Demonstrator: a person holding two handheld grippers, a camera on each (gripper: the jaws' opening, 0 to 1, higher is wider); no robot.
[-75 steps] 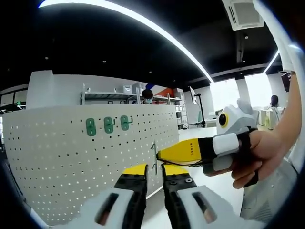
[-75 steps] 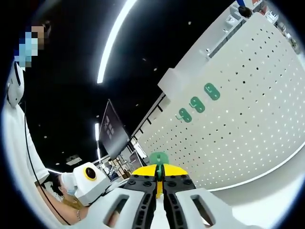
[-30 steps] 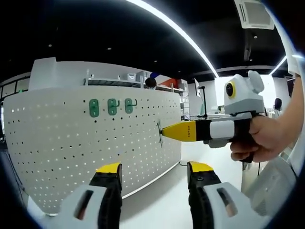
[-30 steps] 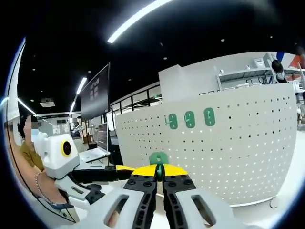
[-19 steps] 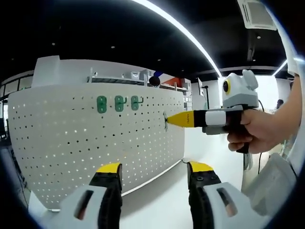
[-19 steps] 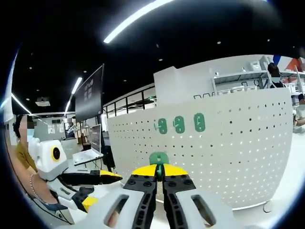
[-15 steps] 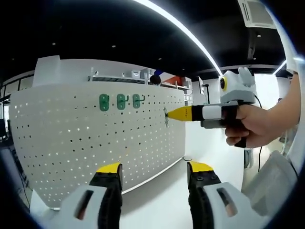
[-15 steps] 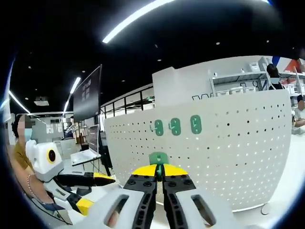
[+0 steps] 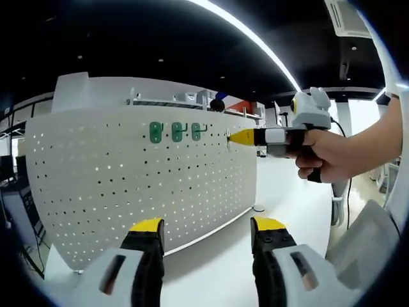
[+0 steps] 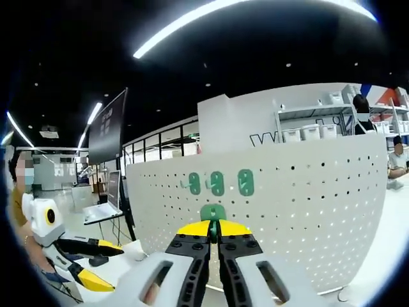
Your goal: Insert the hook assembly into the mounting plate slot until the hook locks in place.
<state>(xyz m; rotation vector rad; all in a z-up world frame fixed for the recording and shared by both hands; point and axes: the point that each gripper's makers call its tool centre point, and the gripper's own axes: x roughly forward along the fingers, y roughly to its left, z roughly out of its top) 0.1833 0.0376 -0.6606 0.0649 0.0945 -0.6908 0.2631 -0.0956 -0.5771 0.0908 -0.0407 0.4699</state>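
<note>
Landmark: white pegboard mounting plate, curved, standing upright on the white counter. Three green hooks sit in a row near its top edge. Left hand-held gripper is released, jaws wide apart, nothing between them, low in front of the plate. Right hand-held gripper is clenched on a green hook assembly: small rounded green tab with a slot, poking above the yellow tips, just off the plate below the hook row.
</note>
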